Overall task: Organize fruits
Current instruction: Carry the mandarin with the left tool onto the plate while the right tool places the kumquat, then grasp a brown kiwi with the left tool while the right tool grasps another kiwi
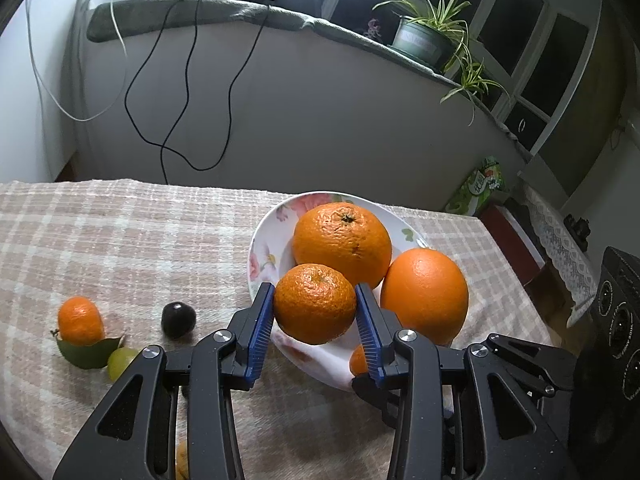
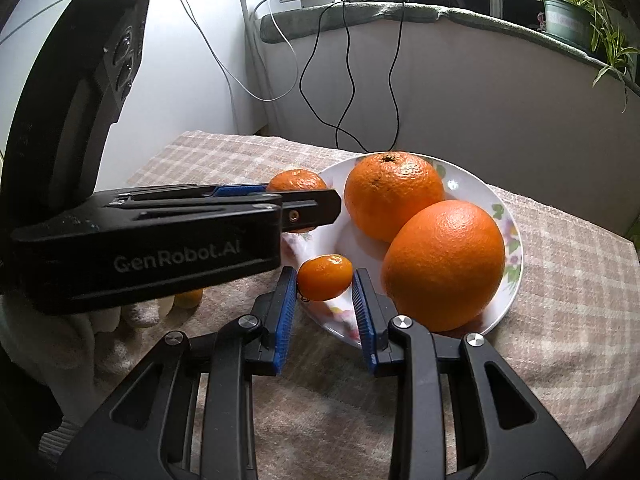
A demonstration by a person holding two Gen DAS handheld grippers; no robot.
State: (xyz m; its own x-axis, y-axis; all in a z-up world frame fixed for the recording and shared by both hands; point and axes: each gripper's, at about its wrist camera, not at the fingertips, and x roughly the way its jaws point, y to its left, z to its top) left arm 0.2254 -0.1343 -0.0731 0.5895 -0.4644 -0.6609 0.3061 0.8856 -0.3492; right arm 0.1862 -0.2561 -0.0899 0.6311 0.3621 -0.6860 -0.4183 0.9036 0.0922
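Observation:
My left gripper [image 1: 315, 305] is shut on a mandarin [image 1: 315, 303] and holds it over the near left rim of the white floral plate [image 1: 266, 236]. Two big oranges [image 1: 342, 242] [image 1: 425, 294] lie on the plate. My right gripper [image 2: 325, 280] is shut on a small mandarin [image 2: 325, 277] at the plate's near rim [image 2: 514, 276]. The left gripper's body [image 2: 160, 236] and its mandarin [image 2: 296, 180] show in the right wrist view. On the cloth to the left lie a small leafy mandarin [image 1: 80, 320], a dark plum [image 1: 178, 319] and a green fruit [image 1: 120, 362].
The table is covered with a checked cloth [image 1: 140, 240]. Black cables [image 1: 180, 92] hang down the wall behind it. A potted plant [image 1: 424, 36] stands on the ledge. A black device [image 1: 612, 328] sits at the right edge.

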